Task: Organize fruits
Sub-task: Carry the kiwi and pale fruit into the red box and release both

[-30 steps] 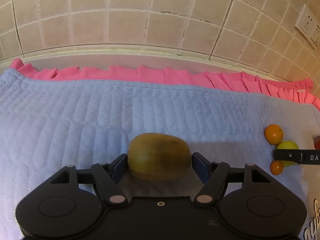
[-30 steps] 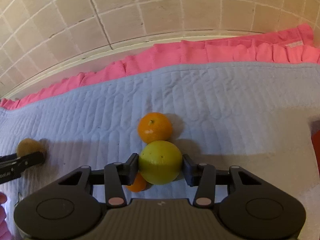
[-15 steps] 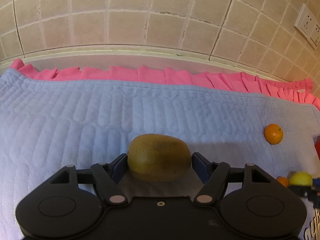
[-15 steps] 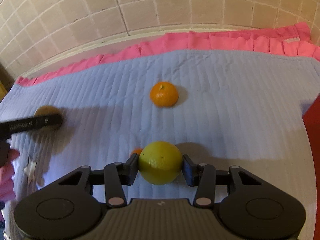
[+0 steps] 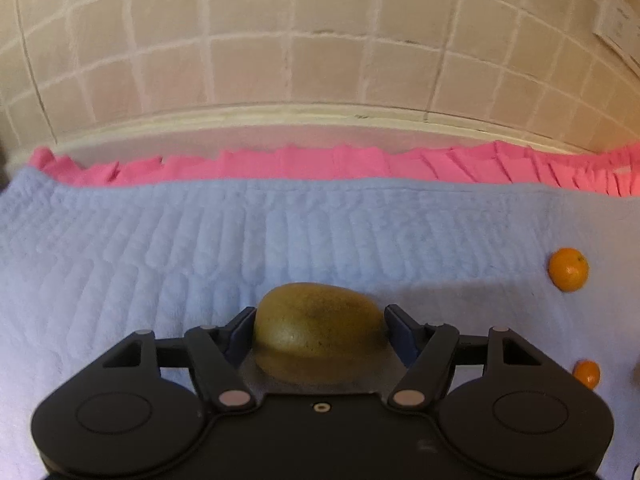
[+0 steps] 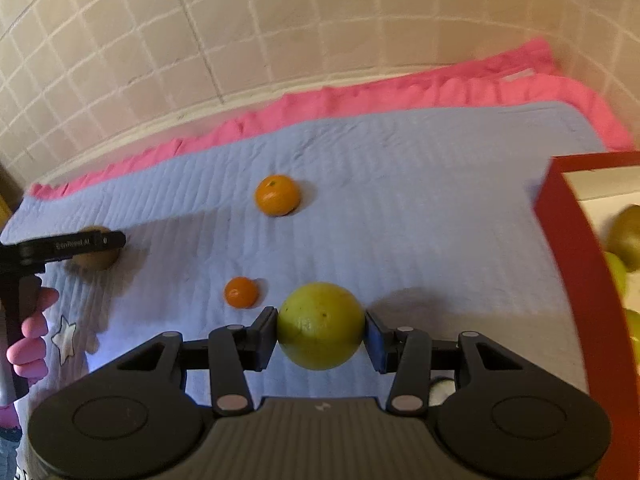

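My left gripper (image 5: 318,328) is shut on a brown-green kiwi (image 5: 318,330) just above the blue quilted cloth (image 5: 200,248). My right gripper (image 6: 320,330) is shut on a yellow-green round fruit (image 6: 321,326), held above the cloth. A large orange (image 6: 277,195) and a small orange (image 6: 241,292) lie on the cloth ahead of it; both also show at the right of the left wrist view, the large orange (image 5: 568,269) and the small orange (image 5: 587,374). The left gripper with the kiwi (image 6: 96,258) shows at the far left of the right wrist view.
A red-rimmed box (image 6: 576,264) stands at the right, with greenish fruits (image 6: 626,236) inside. A pink cloth (image 5: 320,164) edges the blue one along the tiled wall (image 5: 320,40). A wall socket (image 5: 618,24) is at the upper right.
My right gripper has lifted the yellow-green fruit and swung right, bringing the red box into view. The left gripper still holds the kiwi and has shifted slightly.
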`<state>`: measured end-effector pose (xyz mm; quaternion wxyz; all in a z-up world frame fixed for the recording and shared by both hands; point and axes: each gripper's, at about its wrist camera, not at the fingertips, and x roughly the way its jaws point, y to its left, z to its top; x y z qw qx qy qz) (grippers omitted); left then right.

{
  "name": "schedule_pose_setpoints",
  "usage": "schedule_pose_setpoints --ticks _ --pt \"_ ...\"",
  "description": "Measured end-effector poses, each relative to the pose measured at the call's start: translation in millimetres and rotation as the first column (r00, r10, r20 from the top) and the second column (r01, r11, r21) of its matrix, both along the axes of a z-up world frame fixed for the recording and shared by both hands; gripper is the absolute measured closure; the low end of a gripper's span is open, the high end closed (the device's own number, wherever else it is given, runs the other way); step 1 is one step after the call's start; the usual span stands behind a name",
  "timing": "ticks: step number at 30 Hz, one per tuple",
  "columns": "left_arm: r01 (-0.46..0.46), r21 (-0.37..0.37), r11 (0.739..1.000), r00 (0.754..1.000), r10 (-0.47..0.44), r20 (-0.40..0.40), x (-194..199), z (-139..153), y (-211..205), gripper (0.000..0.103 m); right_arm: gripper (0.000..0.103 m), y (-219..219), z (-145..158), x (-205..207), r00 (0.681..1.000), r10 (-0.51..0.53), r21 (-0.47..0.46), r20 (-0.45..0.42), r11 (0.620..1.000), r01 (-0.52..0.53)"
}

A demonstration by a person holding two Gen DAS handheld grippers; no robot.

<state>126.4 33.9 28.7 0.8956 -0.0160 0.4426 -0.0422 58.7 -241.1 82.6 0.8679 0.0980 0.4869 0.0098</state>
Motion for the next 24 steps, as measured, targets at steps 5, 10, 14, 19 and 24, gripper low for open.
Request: schedule_pose_setpoints --ticks 5,10,14,19,24 --pt "0.1 -0.041 0.994 0.992 -0.097 0.083 -27 36 -15 0.021 0.055 -33 15 -27 0.994 -0.097 0.015 0.051 0.995 0.097" --pt "0.227 -0.059 0.972 0.958 -0.212 0.192 -50 80 -51 0.021 0.055 -77 35 -61 0.971 -0.211 0.026 0.114 0.977 0.21" --pt "0.349 -0.068 0.934 0.91 -0.321 0.263 -58 109 -92 0.021 0.055 -111 53 -93 0.939 -0.3 0.008 0.168 0.953 0.303" --pt "0.503 -0.131 0.854 0.836 -0.441 0.327 -58 137 -156 0.021 0.055 -156 69 -137 0.885 -0.415 -0.015 0.213 0.904 0.427" --pt "0.646 -0.147 0.749 0.738 -0.565 0.369 -61 158 -236 0.021 0.055 -210 79 -175 0.807 -0.542 -0.007 0.235 0.829 0.559"
